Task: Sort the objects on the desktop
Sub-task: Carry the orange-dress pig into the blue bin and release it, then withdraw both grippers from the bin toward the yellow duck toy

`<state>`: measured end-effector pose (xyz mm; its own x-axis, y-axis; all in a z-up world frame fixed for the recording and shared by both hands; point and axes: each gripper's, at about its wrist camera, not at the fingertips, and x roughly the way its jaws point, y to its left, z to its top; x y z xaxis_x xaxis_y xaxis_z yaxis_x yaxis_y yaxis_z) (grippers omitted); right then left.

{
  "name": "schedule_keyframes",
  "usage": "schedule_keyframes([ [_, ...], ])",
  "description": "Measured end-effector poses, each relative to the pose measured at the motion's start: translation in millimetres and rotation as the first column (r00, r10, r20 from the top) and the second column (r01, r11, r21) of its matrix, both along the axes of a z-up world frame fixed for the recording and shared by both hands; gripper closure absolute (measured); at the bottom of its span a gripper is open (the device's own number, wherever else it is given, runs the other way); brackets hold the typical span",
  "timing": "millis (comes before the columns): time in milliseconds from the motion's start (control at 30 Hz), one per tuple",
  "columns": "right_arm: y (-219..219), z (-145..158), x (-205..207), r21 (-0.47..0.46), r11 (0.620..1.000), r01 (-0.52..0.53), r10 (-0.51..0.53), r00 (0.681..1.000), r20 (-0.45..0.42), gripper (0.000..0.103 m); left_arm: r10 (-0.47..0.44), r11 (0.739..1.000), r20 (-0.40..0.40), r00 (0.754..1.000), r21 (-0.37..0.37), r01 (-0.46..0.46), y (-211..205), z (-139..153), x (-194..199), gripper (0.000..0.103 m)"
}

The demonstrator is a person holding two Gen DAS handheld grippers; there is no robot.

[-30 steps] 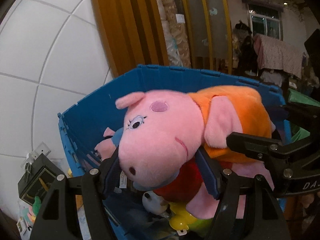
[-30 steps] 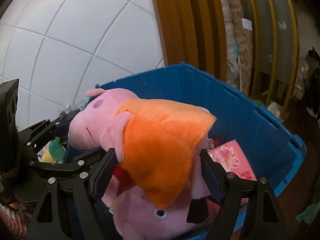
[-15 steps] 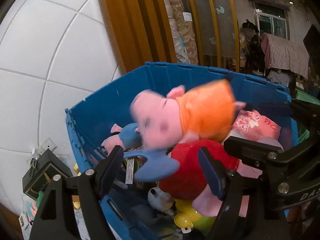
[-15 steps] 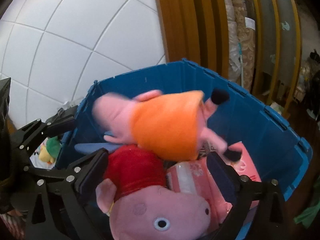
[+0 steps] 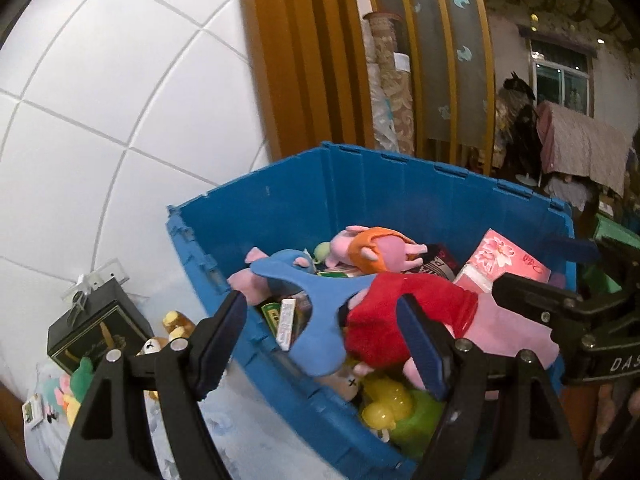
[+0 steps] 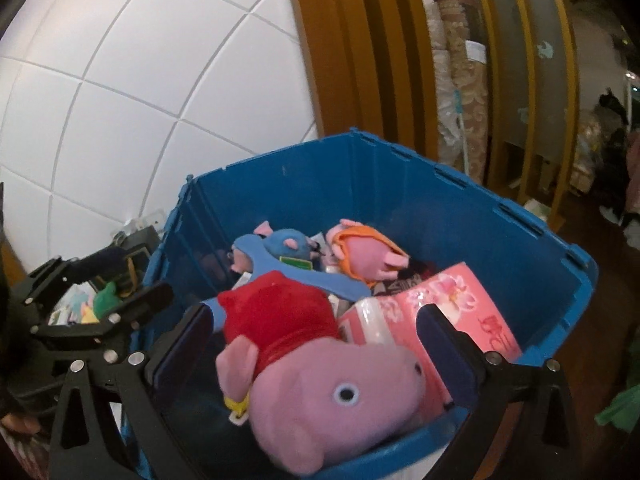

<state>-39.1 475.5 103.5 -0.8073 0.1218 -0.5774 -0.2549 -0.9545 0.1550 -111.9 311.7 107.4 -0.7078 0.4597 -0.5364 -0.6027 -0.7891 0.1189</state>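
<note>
A pink pig plush in an orange dress (image 5: 376, 250) (image 6: 368, 252) lies inside the blue crate (image 5: 400, 192) (image 6: 400, 192), toward its far side. Nearer lie a pig plush in red (image 5: 400, 316) (image 6: 316, 360) and one in blue (image 5: 316, 300) (image 6: 280, 252). My left gripper (image 5: 326, 348) is open and empty above the crate's near rim. My right gripper (image 6: 316, 344) is open and empty over the red-dressed pig.
A pink tissue pack (image 5: 504, 260) (image 6: 452, 304), yellow and green toys (image 5: 392, 404) and small boxes fill the crate. Left of it stand a black box (image 5: 96, 328) and small toys (image 5: 76, 384) on the table. A white tiled wall (image 5: 120, 100) is behind.
Both grippers held the orange-dressed pig above the crate. They opened, and the pig dropped into the crate, where it now lies. Both grippers have drawn back and are empty.
</note>
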Motion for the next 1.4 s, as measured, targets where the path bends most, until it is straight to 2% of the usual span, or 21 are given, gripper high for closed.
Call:
schedule_keyframes([
  [267, -54.8, 7.6, 13.2, 0.058, 0.998, -0.023, 0.022, 1.000, 0.002, 0.000, 0.037, 0.999, 0.010, 0.999, 0.038, -0.037, -43.9, -2.4, 13.4, 0.026],
  [400, -85.0, 9.5, 10.4, 0.087, 0.995, -0.042, 0.042, 0.999, 0.006, 0.000, 0.084, 0.995, -0.005, 0.996, 0.052, -0.083, -75.0, -5.2, 15.2, 0.026],
  [500, -109.1, 7.9, 3.0, 0.098, 0.993, -0.068, 0.066, 0.998, 0.019, 0.000, 0.137, 0.987, 0.022, 0.990, 0.075, -0.139, -103.2, -11.4, 10.8, 0.026],
  [600, -131.8, 2.2, -8.3, 0.104, 0.989, -0.103, 0.100, 0.994, 0.038, 0.000, 0.182, 0.981, 0.073, 0.981, 0.057, -0.186, -123.1, -22.2, -1.3, 0.027],
  [733, -161.6, -2.9, -19.0, 0.114, 0.987, -0.117, 0.113, 0.993, 0.046, 0.000, 0.217, 0.975, 0.069, 0.974, 0.041, -0.221, -148.5, -32.8, -4.2, 0.026],
  [867, -191.1, -10.6, -30.5, 0.114, 0.983, -0.143, 0.136, 0.988, 0.072, 0.000, 0.248, 0.967, 0.096, 0.964, 0.030, -0.252, -178.3, -43.4, -10.9, 0.026],
  [1000, -226.7, -18.0, -42.3, 0.116, 0.973, -0.201, 0.191, 0.977, 0.096, 0.000, 0.307, 0.951, 0.137, 0.942, 0.002, -0.311, -209.6, -60.1, -20.5, 0.026],
  [1133, -259.7, -27.7, -52.0, 0.145, 0.959, -0.244, 0.228, 0.966, 0.122, 0.000, 0.363, 0.929, 0.171, 0.916, 0.006, -0.369, -248.1, -77.5, -25.9, 0.026],
  [1267, -288.6, -46.1, -75.7, 0.097, 0.944, -0.315, 0.297, 0.941, 0.159, 0.000, 0.449, 0.890, 0.209, 0.869, -0.028, -0.454, -291.8, -103.2, -32.3, 0.026],
  [1367, -312.6, -62.8, -99.7, 0.067, 0.925, -0.373, 0.355, 0.915, 0.194, 0.000, 0.522, 0.850, 0.245, 0.817, -0.061, -0.524, -327.0, -127.4, -37.2, 0.026],
  [1400, -319.7, -67.2, -108.1, 0.057, 0.919, -0.390, 0.372, 0.906, 0.203, 0.000, 0.555, 0.827, 0.266, 0.788, -0.074, -0.557, -342.8, -138.6, -39.6, 0.026],
])
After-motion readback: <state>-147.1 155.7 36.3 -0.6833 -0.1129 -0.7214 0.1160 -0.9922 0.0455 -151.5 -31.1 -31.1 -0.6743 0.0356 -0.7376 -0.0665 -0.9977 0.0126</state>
